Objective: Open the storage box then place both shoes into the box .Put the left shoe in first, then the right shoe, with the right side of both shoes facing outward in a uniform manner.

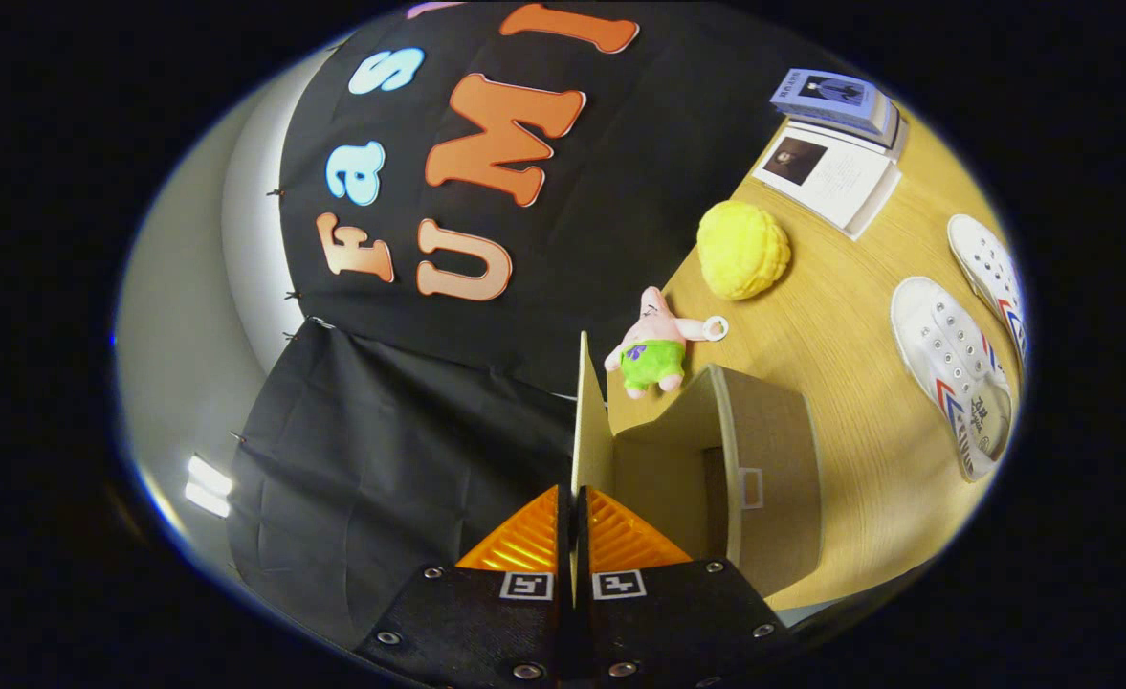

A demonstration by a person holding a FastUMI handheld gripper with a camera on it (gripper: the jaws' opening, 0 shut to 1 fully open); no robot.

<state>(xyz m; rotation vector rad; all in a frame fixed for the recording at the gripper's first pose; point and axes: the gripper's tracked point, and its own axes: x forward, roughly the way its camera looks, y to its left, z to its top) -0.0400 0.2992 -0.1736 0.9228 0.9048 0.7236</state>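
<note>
Beige lid point(589, 421) between gripper point(574, 536) fingers

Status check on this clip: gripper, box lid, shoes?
Gripper shut on the lid, lid swung up edge-on between the fingers. Storage box open. Both shoes on the table, beyond the box. Plush toy beside box, not blocking.

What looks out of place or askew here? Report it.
Nothing is damaged or spilled. The tongs are shut on the storage box lid, holding it raised edge-on over the open storage box. Both shoes lie on the table beyond.
</note>
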